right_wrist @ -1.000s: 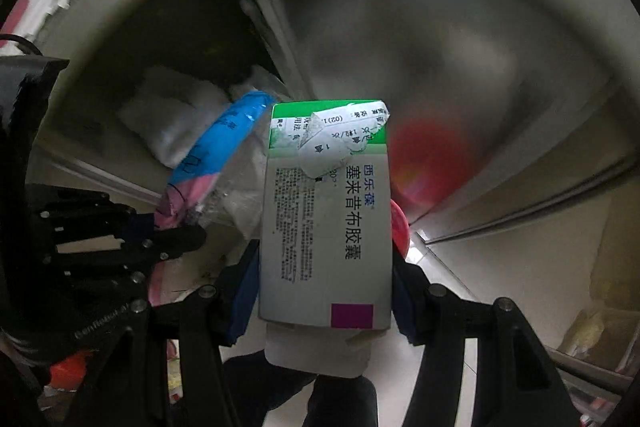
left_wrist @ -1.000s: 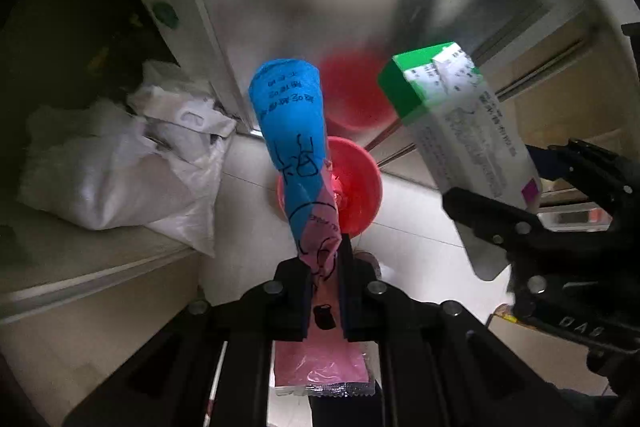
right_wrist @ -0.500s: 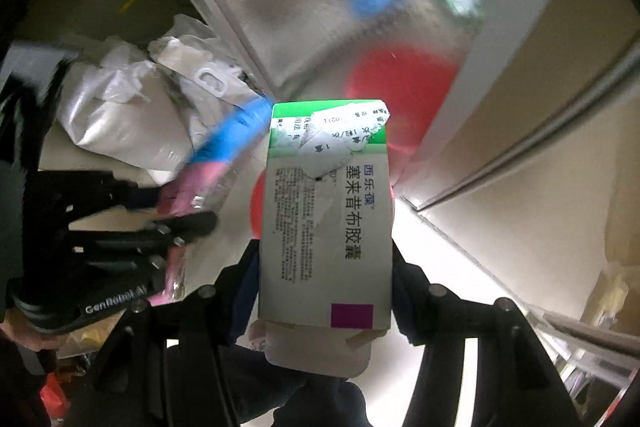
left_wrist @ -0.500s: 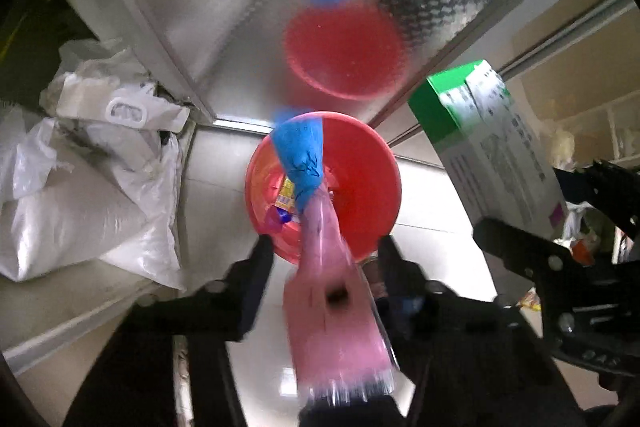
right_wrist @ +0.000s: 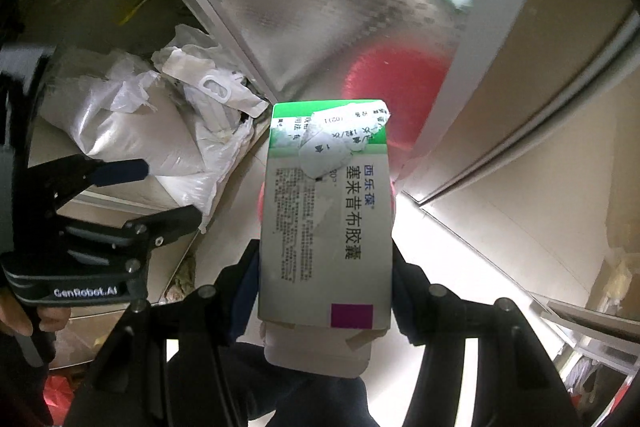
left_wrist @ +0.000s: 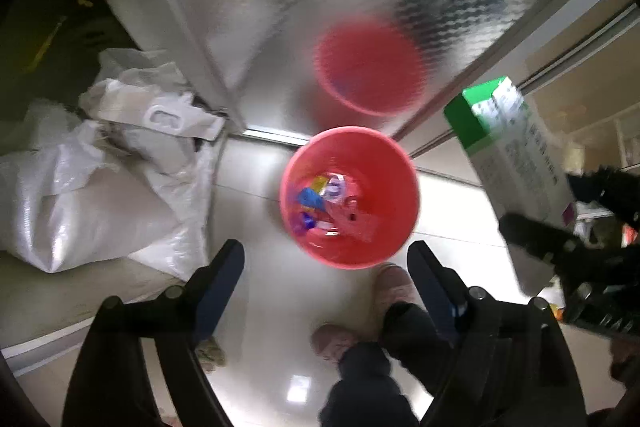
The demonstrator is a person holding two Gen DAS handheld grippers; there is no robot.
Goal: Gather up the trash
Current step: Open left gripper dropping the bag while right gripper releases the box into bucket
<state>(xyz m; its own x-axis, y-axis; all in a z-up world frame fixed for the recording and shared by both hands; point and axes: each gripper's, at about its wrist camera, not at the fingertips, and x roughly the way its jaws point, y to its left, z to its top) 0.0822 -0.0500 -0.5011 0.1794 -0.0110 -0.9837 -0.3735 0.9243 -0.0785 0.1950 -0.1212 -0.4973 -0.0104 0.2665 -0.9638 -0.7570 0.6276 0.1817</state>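
Below left tongs [left_wrist: 326, 259], just opened wide, empty: red bin [left_wrist: 349, 195]. Right tongs [right_wrist: 320, 267] clamp medicine box [right_wrist: 326, 215], long axis pointing binward.

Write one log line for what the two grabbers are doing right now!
left gripper: jaws just opened, empty, above red bin | pink-and-blue wrapper: in bin | right gripper: shut on green-and-white box | next: probably drop box

Left gripper [left_wrist: 326, 259] opened, dropping the wrapper [left_wrist: 352, 223] into the bin [left_wrist: 400, 187].
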